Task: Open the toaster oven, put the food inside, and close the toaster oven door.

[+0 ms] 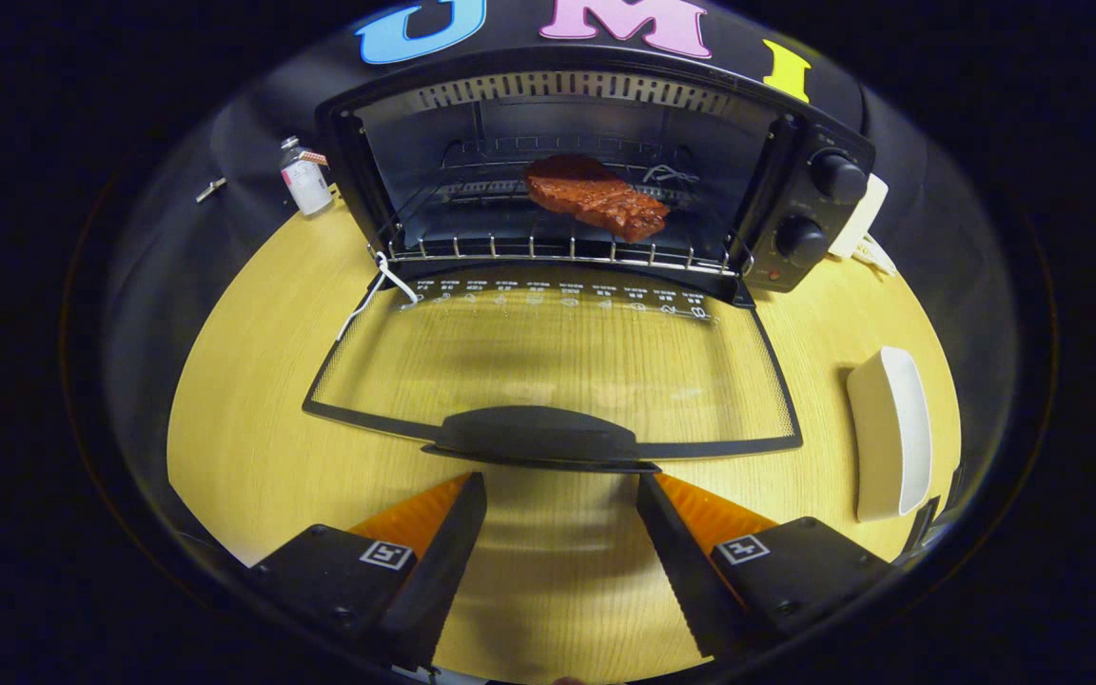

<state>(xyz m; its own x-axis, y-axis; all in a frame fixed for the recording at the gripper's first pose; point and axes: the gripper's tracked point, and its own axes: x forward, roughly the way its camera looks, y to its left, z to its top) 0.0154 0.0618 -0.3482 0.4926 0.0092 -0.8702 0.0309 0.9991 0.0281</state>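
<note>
- Resting on the wire rack inside the black toaster oven (596, 143), toward its right side, is the reddish-brown piece of meat (596, 197).
- The oven's glass door (548, 366) lies fully open, flat over the light wooden table (244, 419).
- The gripper (562, 485) has its fingers apart, holding nothing, just before the door's black handle (538, 436).
- A white rectangular dish (889, 433) stands to the right of the door.

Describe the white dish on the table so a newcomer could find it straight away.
Start from the black toaster oven at the back of the wooden table, its glass door folded down flat. Beside that door, on the side of the oven's knobs, lies the white dish, empty and oblong. The open claw hovers at the door's handle.
</note>
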